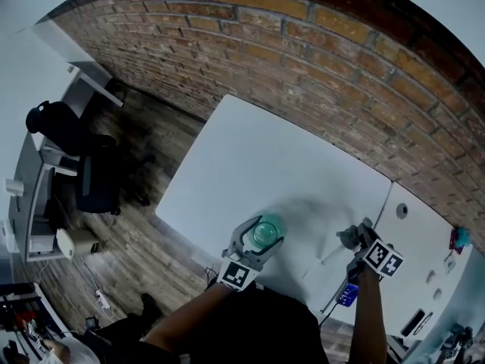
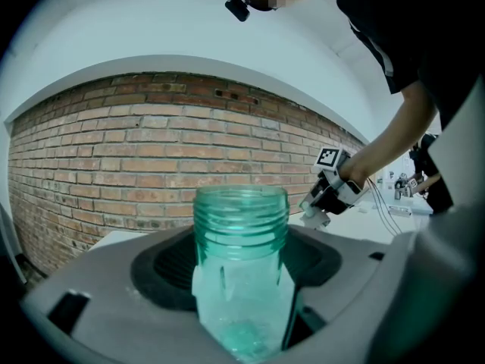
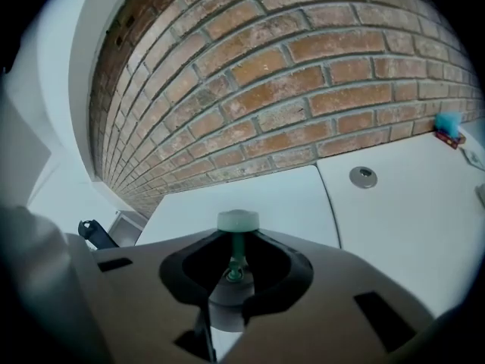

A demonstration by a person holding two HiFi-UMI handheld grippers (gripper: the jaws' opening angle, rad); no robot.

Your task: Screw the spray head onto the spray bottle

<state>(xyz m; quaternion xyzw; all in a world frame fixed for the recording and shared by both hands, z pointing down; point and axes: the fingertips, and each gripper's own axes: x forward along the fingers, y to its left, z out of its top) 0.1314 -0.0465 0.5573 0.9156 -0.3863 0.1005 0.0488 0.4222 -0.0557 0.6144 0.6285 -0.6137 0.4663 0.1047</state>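
Note:
A clear teal spray bottle (image 2: 241,230) with a bare threaded neck stands upright between the jaws of my left gripper (image 2: 241,290), which is shut on its body. In the head view that left gripper (image 1: 260,239) holds the bottle (image 1: 267,230) over the white table's near edge. The spray head (image 3: 238,221), a white cap on a green stem, sits gripped in my right gripper (image 3: 235,279). Its thin white tube (image 1: 330,255) hangs below the right gripper (image 1: 352,239), which is off to the right of the bottle and apart from it.
The white table (image 1: 265,165) runs back to a brick wall (image 1: 318,59). A second white table (image 3: 409,211) with a round metal grommet (image 3: 364,176) adjoins it on the right, with a small blue object (image 3: 447,123) by the wall. A dark chair (image 1: 87,165) stands left on the wooden floor.

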